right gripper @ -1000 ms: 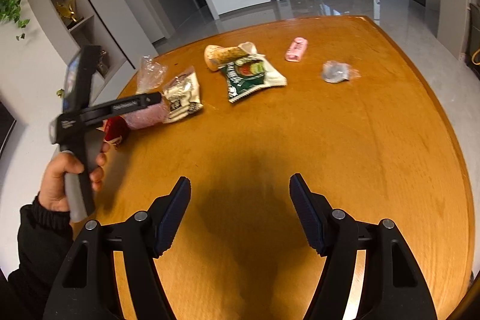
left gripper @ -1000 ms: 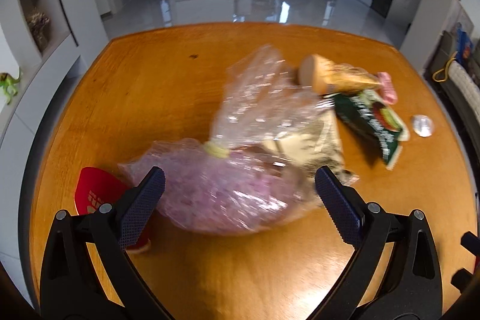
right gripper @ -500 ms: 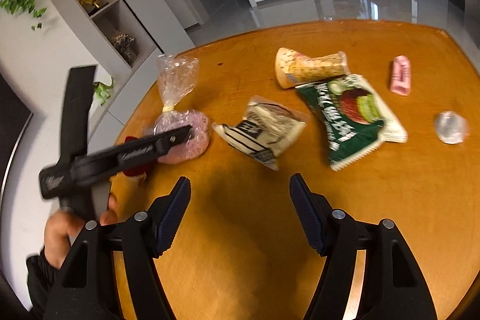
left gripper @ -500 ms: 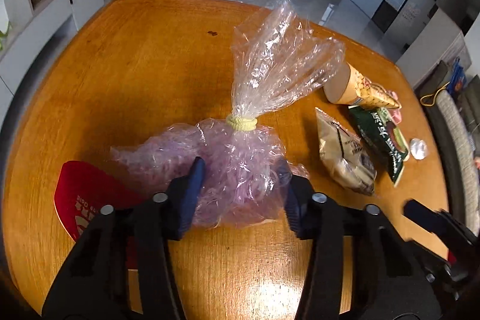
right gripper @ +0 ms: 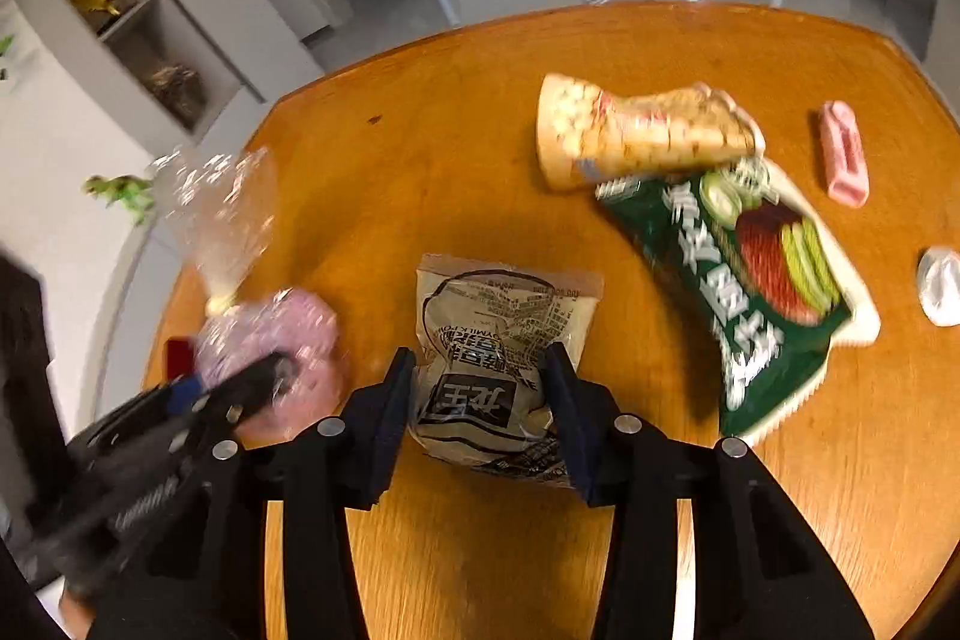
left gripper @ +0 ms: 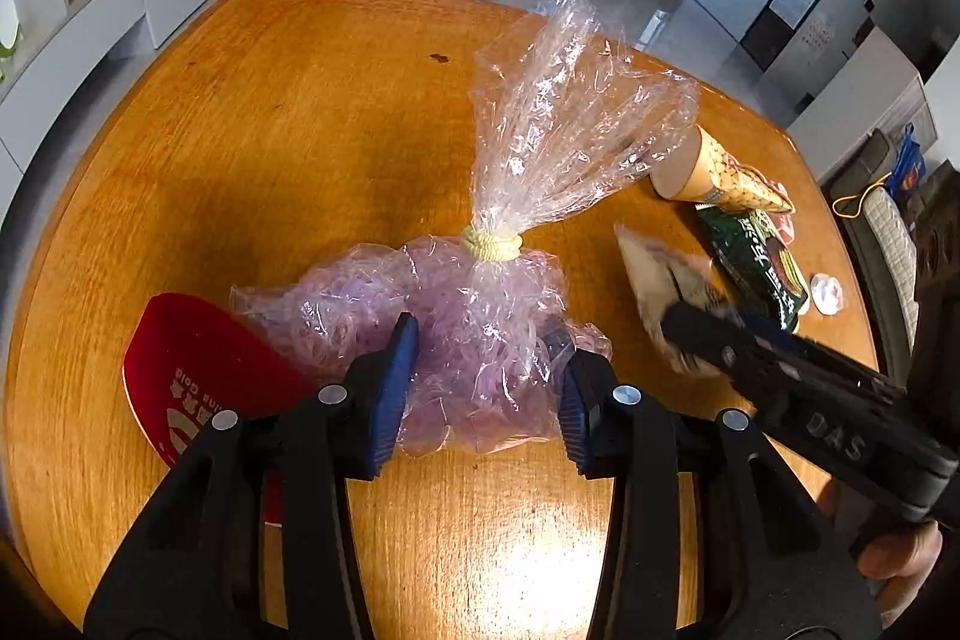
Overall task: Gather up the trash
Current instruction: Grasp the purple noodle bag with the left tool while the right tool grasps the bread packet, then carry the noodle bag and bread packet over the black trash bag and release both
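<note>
The clear bag (left gripper: 480, 334), filled with pale purple material and tied at the neck with a yellowish band (left gripper: 492, 243), lies on the near left part of the wooden table (left gripper: 288, 148). The left gripper (left gripper: 483, 388) has its jaws closed in against the bag's lower bulge, one blue pad on each side, pinching the plastic between them. The bag's empty top fans upward and away from the band. A red card (left gripper: 198, 376) lies flat on the table just left of the bag, partly under it and under the left finger.

To the right of the bag lies a beige snack packet (right gripper: 498, 352) with black print. The right gripper (right gripper: 480, 400) straddles its near end, jaws drawn in on both sides of the wrapper and touching it (the packet looks creased between the pads, so it is being pinched). In the left wrist view this gripper shows as a blurred dark bar over the same packet.

Farther out lies a green snack bag (right gripper: 738, 280) with a white edge, and touching its far corner a paper cone wrapper (right gripper: 642, 136) on its side. A pink wrapper (right gripper: 843, 154) lies beyond, apart from both, and a small crumpled clear wrapper (right gripper: 939, 286) sits near the right edge.
</note>
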A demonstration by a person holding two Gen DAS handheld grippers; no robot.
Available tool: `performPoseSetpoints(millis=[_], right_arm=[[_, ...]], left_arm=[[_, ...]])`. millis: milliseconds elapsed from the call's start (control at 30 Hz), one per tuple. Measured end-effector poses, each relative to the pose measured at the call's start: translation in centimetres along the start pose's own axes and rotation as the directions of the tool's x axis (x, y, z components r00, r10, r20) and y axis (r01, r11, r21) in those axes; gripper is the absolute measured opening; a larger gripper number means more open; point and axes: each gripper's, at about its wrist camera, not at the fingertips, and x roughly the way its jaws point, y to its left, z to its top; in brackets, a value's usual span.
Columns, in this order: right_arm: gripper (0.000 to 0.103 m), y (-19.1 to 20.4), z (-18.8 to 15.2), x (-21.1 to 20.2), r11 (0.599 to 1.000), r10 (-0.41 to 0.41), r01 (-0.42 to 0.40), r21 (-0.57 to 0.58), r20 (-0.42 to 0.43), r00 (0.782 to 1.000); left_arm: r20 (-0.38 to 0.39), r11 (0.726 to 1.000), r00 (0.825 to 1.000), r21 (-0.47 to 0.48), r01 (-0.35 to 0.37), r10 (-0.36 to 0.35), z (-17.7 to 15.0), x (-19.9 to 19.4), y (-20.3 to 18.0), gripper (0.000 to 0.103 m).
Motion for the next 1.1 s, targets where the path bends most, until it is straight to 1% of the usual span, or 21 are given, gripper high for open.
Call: performPoseSetpoints(millis=[133, 200, 367, 500, 633, 667, 767, 900, 967, 1033, 1067, 1100], right_arm=[[0.041, -1.1, -2.4, -2.7, 1.0, 0.03, -0.03, 0.002, 0.007, 1.0], [0.041, -1.3, -4.0, -4.8, 0.999, 0.05, -0.05, 0.004, 0.024, 0.998], [0.042, -1.9, -8.2, -10.1, 0.997, 0.071, -0.071, -0.002, 0.073, 0.995], [0.042, -2.9, -11.5, -13.7, 0.999, 0.052, -0.051, -0.009, 0.112, 0.992], [0.042, -5.3, -15.3, -17.5, 1.0, 0.005, -0.004, -0.007, 0.151, 0.989], [0.042, -5.5, -16.2, -18.4, 1.0, -0.006, 0.007, -0.003, 0.161, 0.987], [0.042, -8.0, -19.8, -21.7, 0.999, -0.041, 0.036, 0.028, 0.2, 0.979], [0.042, -11.4, -24.2, -25.6, 0.991, -0.125, 0.108, 0.081, 0.254, 0.959], [0.042, -13.3, -26.9, -27.5, 0.982, -0.165, 0.133, 0.132, 0.271, 0.948], [0.042, -15.1, -29.6, -29.2, 0.97, -0.2, 0.149, 0.193, 0.284, 0.938], [0.042, -15.9, -30.8, -30.1, 0.962, -0.22, 0.157, 0.224, 0.289, 0.932], [0.042, -16.7, -31.8, -30.8, 0.953, -0.239, 0.167, 0.251, 0.293, 0.926]], left_arm=[[-0.001, 0.998, 0.998, 0.012, 0.055, -0.055, -0.8, -1.0, -1.0, 0.039], [0.011, 0.997, 0.998, 0.043, 0.058, -0.059, -1.5, -1.9, -2.2, 0.039], [0.037, 0.988, 0.994, 0.117, 0.096, -0.101, -4.2, -4.9, -5.5, 0.039], [0.052, 0.97, 0.988, 0.2, 0.135, -0.149, -7.5, -7.6, -9.0, 0.039], [0.041, 0.941, 0.978, 0.284, 0.183, -0.203, -11.0, -9.6, -13.0, 0.039], [0.036, 0.93, 0.975, 0.309, 0.2, -0.221, -12.1, -10.1, -14.3, 0.039], [0.012, 0.9, 0.964, 0.362, 0.243, -0.265, -14.4, -10.7, -17.1, 0.039], [-0.044, 0.845, 0.945, 0.435, 0.31, -0.325, -18.4, -10.9, -22.1, 0.039], [-0.078, 0.807, 0.934, 0.483, 0.34, -0.347, -20.4, -10.8, -24.8, 0.039], [-0.114, 0.76, 0.92, 0.531, 0.375, -0.375, -22.5, -10.8, -28.0, 0.039], [-0.132, 0.742, 0.913, 0.544, 0.392, -0.386, -23.4, -10.7, -29.2, 0.039], [-0.159, 0.715, 0.902, 0.56, 0.417, -0.402, -24.5, -10.6, -30.8, 0.039]])
